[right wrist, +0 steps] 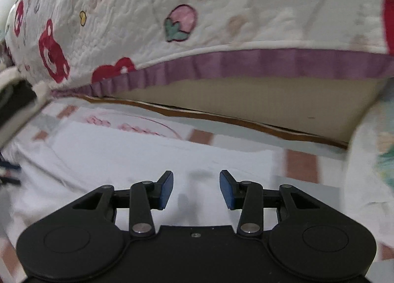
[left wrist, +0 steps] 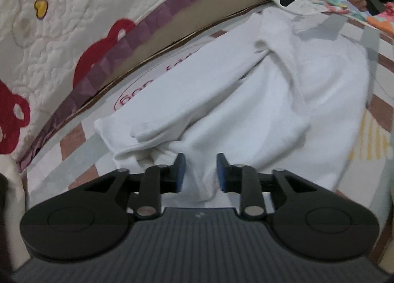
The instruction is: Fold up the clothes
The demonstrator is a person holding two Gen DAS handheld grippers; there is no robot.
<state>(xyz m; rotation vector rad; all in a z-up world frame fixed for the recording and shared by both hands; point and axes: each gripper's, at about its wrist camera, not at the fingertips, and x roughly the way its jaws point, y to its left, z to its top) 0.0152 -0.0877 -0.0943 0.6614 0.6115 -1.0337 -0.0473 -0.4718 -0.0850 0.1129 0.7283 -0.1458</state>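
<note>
The white garment lies partly folded on the checked mat by the quilted bed's edge, while the left gripper and right gripper hover over it with claws spread, seemingly ready to pinch cloth.

The garment is spread on the mat directly ahead of the left gripper, one sleeve laid across it. The quilt-covered bed edge is found beyond, leftward. The right gripper is held over the garment.
</note>
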